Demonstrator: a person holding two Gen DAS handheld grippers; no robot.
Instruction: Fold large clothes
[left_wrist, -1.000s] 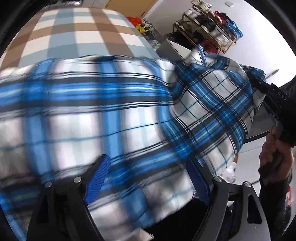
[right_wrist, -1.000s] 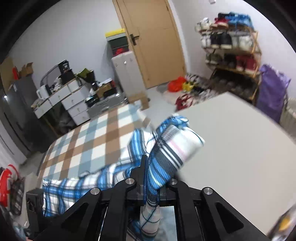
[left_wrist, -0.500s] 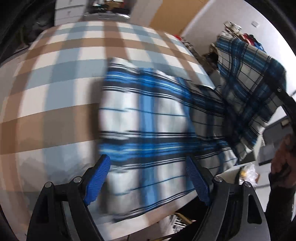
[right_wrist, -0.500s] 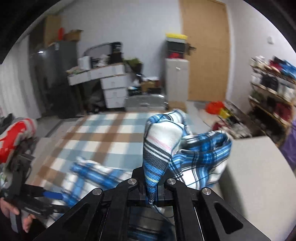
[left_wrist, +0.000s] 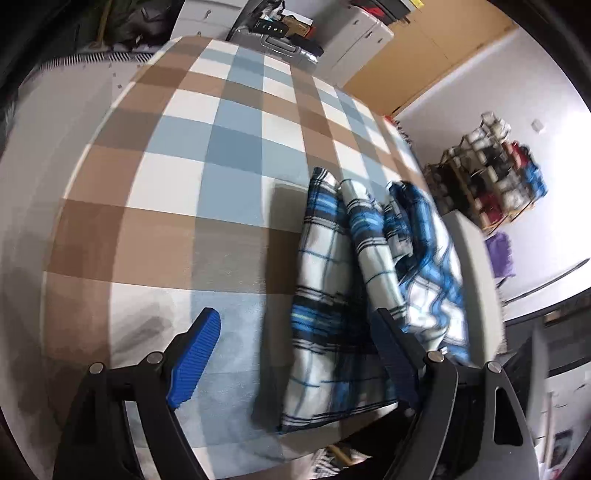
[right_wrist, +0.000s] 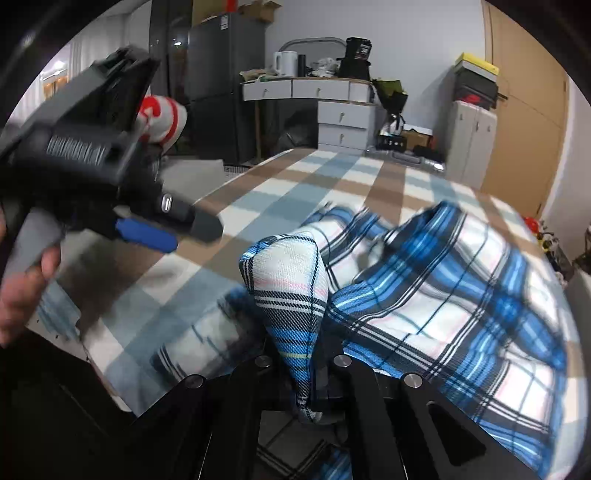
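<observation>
My right gripper (right_wrist: 301, 373) is clamped on a fold of the plaid shirt (left_wrist: 332, 280), which lies bunched on the checked counter (left_wrist: 207, 155). Left gripper (left_wrist: 295, 354) is wide apart w/ nothing in it.

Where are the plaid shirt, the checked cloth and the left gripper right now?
plaid shirt (right_wrist: 461, 295): right wrist view, spread blue-white panel.
checked cloth (left_wrist: 221, 155): left wrist view, bare blue square.
left gripper (left_wrist: 295, 354): left wrist view, midway between open fingers.

The blue, white and black plaid shirt (left_wrist: 332, 280) lay bunched in long rumpled folds along the near right part of the checked desk (left_wrist: 207, 155), one end reaching the near edge. A gathered tuft of its cloth stood upright, with thin pink lines showing.
</observation>
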